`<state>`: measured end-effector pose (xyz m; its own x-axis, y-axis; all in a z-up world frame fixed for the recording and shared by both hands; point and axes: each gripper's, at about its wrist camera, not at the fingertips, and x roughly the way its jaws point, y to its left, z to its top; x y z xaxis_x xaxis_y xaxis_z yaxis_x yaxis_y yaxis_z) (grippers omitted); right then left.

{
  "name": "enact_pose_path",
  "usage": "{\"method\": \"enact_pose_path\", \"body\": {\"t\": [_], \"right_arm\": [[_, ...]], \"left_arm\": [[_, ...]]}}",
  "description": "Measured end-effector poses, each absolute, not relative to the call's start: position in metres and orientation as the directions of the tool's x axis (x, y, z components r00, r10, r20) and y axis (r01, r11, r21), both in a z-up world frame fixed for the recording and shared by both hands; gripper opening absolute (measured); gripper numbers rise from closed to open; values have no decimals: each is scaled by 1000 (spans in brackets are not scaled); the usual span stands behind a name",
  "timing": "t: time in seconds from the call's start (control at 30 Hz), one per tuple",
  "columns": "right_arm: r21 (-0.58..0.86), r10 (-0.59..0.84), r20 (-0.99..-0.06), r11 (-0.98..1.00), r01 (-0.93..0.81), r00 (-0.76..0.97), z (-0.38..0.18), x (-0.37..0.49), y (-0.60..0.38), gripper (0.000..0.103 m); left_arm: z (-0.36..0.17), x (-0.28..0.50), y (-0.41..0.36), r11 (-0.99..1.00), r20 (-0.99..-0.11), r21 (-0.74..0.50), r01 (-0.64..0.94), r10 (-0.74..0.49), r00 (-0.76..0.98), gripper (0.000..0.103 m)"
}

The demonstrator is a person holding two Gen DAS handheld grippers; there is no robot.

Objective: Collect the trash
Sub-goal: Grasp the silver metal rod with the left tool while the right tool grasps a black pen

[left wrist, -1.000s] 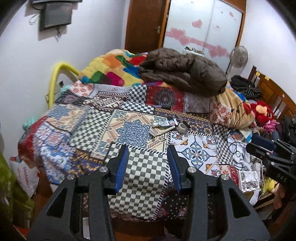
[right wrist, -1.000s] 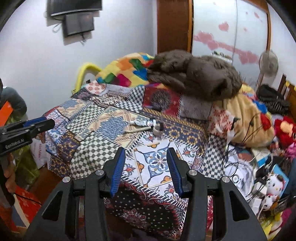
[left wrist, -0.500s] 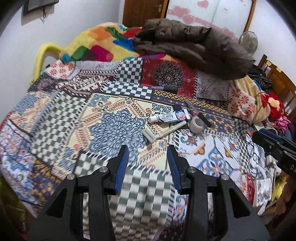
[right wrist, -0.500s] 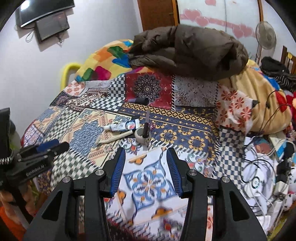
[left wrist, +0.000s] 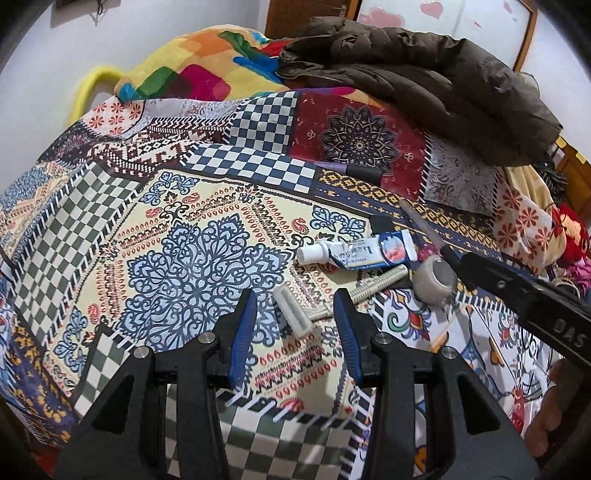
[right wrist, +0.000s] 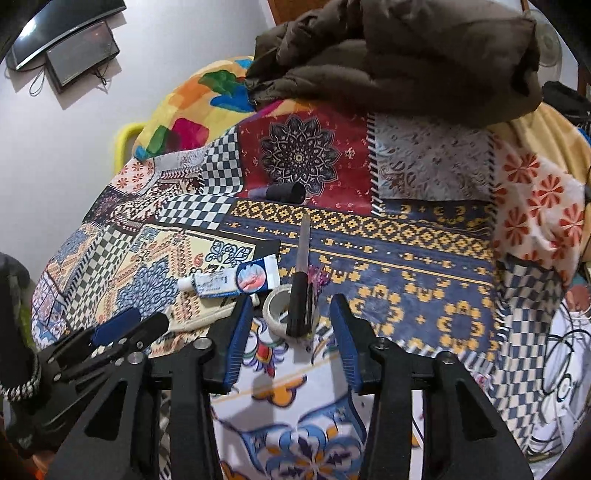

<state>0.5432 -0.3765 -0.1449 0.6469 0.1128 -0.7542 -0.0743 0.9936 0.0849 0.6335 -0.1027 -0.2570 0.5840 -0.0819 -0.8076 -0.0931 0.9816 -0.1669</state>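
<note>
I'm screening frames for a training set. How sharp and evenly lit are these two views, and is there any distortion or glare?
Left wrist view: strong fisheye bending with dark corners, sharp toothpaste tube, near quilt slightly smeared. Right wrist view: same bending, even indoor light, soft shadows under the tongs, a glare streak on the wall screen.

Beside the glossy plastic toothpaste tube (left wrist: 364, 252) lie a matt plastic razor (left wrist: 295, 312) and a shiny tape roll (left wrist: 433, 279), all on the patchwork cloth bedspread (left wrist: 184, 258)
</note>
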Motion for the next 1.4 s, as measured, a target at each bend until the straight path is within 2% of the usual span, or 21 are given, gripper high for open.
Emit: {"method": "enact_pose_path", "body": {"t": [0.13, 0.27, 0.37, 0.5, 0.57, 0.7, 1.0, 1.4], "right_arm": [[124, 125, -767, 991, -45, 629, -156, 556, -383, 32], [163, 152, -781, 986, -37, 606, -163, 563, -386, 18], [181, 174, -767, 982, -52, 617, -162, 560, -387, 17], [182, 176, -770, 982, -53, 613, -163, 561, -387, 13], [170, 165, -773, 984, -50, 613, -165, 561, -386, 13], [145, 145, -764, 988, -53, 629, -160, 555, -383, 13], [81, 122, -729, 992, -93, 673, -129, 525, -371, 13], [57, 133, -697, 990, -131, 704, -81, 464, -339, 13]], "left_arm": [[-264, 636, -100, 977, -808, -180, -117, -79, 584, 41], [-271, 636, -97, 973, -815, -196, -126, -90, 573, 31], [-276, 637, -97, 971, -817, -222, -92, -133, 560, 28], [-278, 636, -102, 977, -816, -200, -78, -121, 565, 23], [-278, 636, -103, 977, -813, -198, -81, -118, 570, 22], [-274, 635, -99, 978, -812, -195, -74, -119, 572, 12], [-251, 610, -96, 985, -805, -170, -31, -120, 581, 11], [-164, 547, -85, 988, -735, -153, -25, -97, 671, 11]]}}
